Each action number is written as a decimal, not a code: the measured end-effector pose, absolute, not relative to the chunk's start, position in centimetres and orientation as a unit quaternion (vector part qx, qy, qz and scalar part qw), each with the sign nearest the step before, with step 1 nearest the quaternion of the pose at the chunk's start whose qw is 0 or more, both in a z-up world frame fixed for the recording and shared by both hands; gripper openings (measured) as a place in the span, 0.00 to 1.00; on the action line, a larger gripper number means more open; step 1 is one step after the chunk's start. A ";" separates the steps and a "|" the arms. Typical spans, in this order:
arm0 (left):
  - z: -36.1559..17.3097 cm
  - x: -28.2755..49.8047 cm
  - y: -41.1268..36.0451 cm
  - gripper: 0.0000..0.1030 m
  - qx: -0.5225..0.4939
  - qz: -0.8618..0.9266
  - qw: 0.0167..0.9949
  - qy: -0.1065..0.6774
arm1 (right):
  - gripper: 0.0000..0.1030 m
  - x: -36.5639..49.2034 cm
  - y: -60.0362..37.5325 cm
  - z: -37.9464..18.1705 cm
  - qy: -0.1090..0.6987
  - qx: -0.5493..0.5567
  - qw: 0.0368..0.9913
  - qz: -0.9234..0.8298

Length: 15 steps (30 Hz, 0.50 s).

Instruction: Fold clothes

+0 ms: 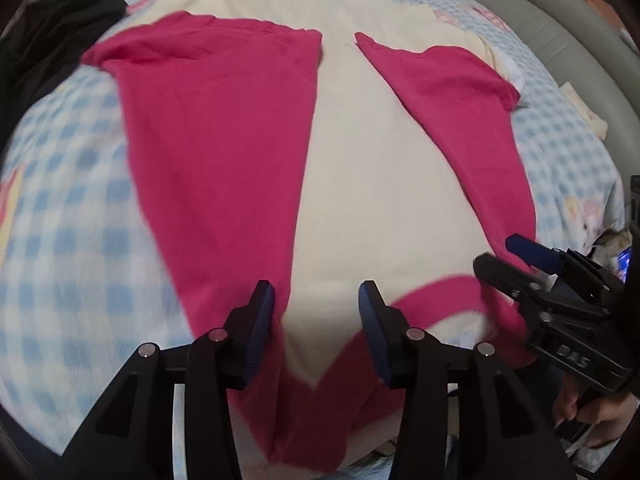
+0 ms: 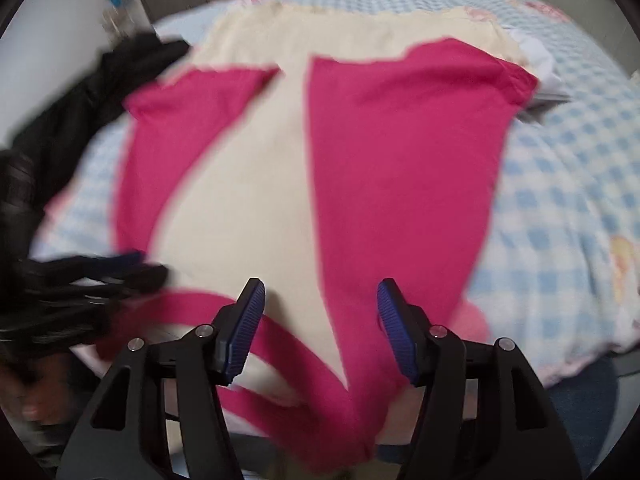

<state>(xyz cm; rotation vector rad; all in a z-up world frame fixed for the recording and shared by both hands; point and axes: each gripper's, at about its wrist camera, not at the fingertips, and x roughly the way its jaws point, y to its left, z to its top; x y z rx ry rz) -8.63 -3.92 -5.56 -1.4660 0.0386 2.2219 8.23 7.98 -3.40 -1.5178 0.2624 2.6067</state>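
Pink trousers lay flat on cream cloth over blue checked bedding, waistband nearest cameras, legs running away, splayed in V. Left gripper jaws spread over waistband. Right gripper jaws spread, gripping nothing.

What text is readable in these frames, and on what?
"DAS", raised, upside down and only roughly legible, on the black body of the right gripper, left wrist view.
Cartoon prints on the checked bedcover: no readable words.
Right wrist view: too blurred, nothing legible.
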 end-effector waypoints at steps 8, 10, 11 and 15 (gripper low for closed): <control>-3.7 -6.4 -8.3 0.42 -0.509 0.823 0.244 -0.052 | 0.60 10.8 9.2 -4.1 0.128 -0.505 0.061 0.851; -4.9 -6.4 -8.1 0.42 -0.536 0.813 0.226 -0.026 | 0.60 11.4 9.6 -4.2 0.139 -0.507 0.063 0.849; -5.4 -6.2 -8.1 0.42 -0.543 0.810 0.222 -0.019 | 0.60 11.6 9.7 -4.3 0.144 -0.507 0.064 0.847; -5.9 -5.7 -9.3 0.44 -0.556 0.797 0.230 -0.047 | 0.60 12.8 10.4 -4.6 0.167 -0.509 0.069 0.842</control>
